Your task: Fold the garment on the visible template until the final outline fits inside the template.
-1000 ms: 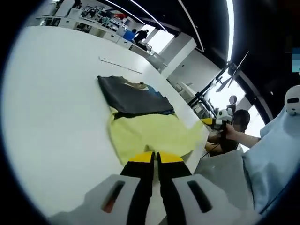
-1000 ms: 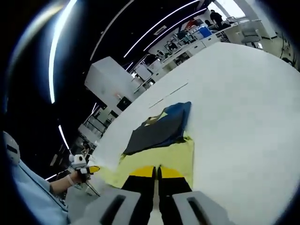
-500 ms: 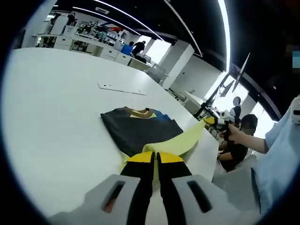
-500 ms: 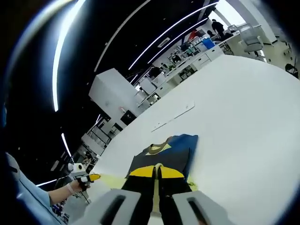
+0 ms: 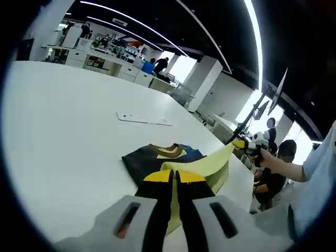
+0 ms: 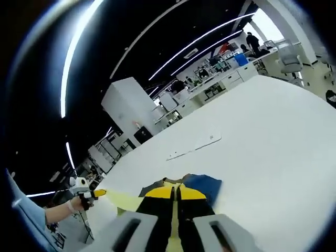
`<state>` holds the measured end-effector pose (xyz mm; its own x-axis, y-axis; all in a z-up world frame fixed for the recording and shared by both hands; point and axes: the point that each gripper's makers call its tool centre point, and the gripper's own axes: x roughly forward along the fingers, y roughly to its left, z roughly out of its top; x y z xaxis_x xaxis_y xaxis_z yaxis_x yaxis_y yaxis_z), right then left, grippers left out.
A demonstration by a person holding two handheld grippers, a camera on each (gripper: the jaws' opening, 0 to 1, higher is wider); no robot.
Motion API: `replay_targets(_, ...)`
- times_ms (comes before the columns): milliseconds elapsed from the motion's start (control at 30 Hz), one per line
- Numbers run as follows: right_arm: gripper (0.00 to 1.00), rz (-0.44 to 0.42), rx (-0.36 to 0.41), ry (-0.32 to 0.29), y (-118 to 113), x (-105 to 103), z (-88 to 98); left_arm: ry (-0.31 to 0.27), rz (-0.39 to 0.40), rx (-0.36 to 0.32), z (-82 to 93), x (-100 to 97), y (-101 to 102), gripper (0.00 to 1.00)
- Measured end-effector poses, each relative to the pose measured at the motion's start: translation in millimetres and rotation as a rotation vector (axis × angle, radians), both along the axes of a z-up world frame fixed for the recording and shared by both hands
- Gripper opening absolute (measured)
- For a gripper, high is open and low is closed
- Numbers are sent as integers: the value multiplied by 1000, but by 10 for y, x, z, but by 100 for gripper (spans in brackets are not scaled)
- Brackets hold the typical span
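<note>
In the left gripper view, the white table (image 5: 63, 121) is spreading out ahead of and to the left of the left gripper (image 5: 174, 177). Its two yellow-tipped jaws are lying pressed together, pinching the yellow edge of the garment (image 5: 205, 165) just at their tips. The garment is sitting directly beyond the jaws: its dark part is lying flat on the table, with a tan collar and a bit of blue showing at the far side, while the yellow part is rising off the table as a taut band, running up and to the right of the tips. At the far end of that band the right gripper (image 5: 242, 145) is coming in from the right, held in a person's hand (image 5: 262, 156); its yellow tips are meeting the cloth. Farther ahead on the table a thin pale strip (image 5: 144, 118) is lying apart from the garment.

In the right gripper view, the left gripper (image 6: 96, 194) is showing at the left, gripped by a hand (image 6: 79, 203), with the yellow cloth stretching from it toward the right gripper's (image 6: 172, 192) closed jaws, which are clamping the garment (image 6: 202, 184). Blue and dark fabric is lying just beyond and right of the tips on the table (image 6: 273, 142). The strip (image 6: 193, 146) is resting farther ahead.
</note>
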<state>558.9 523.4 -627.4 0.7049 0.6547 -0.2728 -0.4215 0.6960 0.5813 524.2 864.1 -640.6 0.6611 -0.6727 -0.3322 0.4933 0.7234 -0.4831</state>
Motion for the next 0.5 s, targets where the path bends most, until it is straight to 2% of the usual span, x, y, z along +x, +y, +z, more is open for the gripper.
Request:
replay_targets(200,0,-5,-31,-34,44,216,27,-6,11,-16,0,182,-1,0)
replay_targets(300,0,-8,-39,-44,80,336,2,25,29,-42,-40,274,52,0)
replay_targets(367,0,-7,-47,-43,95,391,-29,38,72,-52,-53,341,93,0)
replay_targets(500,0,-20,-54,-41,103,530,-100,44,95,-33,-118,463,167,0)
